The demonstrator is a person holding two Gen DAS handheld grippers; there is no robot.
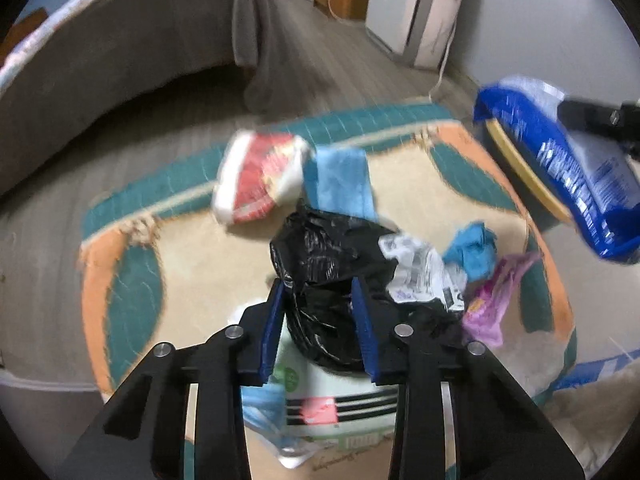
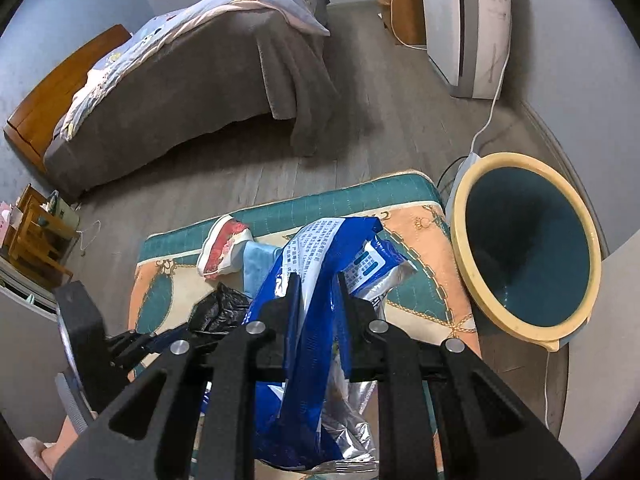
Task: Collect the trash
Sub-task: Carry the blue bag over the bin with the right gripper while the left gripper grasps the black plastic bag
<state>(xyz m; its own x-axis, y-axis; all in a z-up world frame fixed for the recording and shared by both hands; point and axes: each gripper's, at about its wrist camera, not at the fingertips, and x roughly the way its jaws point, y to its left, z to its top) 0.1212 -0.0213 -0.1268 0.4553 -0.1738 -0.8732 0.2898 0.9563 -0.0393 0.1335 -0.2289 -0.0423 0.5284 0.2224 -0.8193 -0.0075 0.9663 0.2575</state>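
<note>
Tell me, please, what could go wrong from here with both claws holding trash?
The blue foil bag is long and floppy in the right claw; it may catch the bin rim and spill outside. The left claw pinches only a fold of the black plastic bag, which could slip or tear. Loose wrappers still lie on the rug.

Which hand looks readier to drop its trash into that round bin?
The right. Its tool grips the blue wrapper with the open bin just beside it; the left tool holds the black bag farther off.

Print on the blue bag [image 2: 316, 280] is unreadable.
</note>
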